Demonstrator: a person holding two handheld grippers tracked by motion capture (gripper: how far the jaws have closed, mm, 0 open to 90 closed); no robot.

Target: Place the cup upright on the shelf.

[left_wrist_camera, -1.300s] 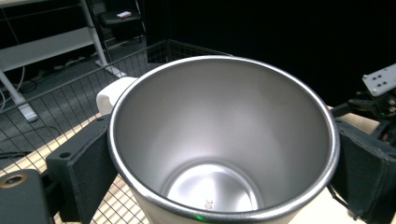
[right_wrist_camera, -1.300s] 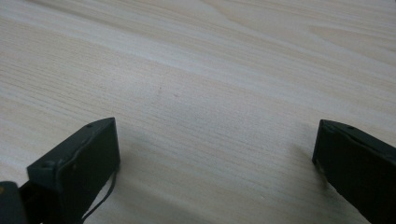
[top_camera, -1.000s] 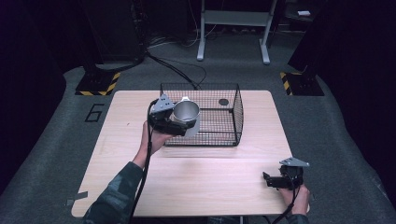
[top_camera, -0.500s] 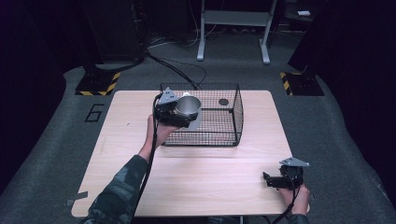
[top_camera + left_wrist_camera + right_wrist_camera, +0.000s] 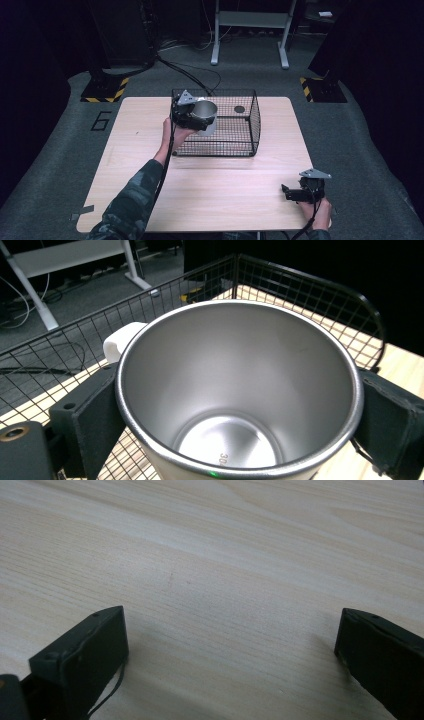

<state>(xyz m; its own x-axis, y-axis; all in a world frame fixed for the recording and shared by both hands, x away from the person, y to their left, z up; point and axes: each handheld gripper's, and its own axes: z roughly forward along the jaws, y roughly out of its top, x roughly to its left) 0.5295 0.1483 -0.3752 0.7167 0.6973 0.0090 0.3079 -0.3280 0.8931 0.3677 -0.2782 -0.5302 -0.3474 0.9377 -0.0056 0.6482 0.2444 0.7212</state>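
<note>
Left hand-held gripper (image 5: 196, 116) grasps a steel mug (image 5: 205, 111) by its sides, 2 black jaws pressed on opposite walls just under the rim; mug upright, mouth open to the camera, white handle (image 5: 121, 340) on its far side, held above the near-left corner of the black wire basket (image 5: 250, 127) that stands on the far half of the desk (image 5: 225, 185). Right hand-held gripper (image 5: 286, 192) sits released, jaws spread wide with bare wood between them, low over the desk well apart from the basket, toward its near-right side. Small dark disc (image 5: 239, 109) lies inside the basket, toward its far wall.
</note>
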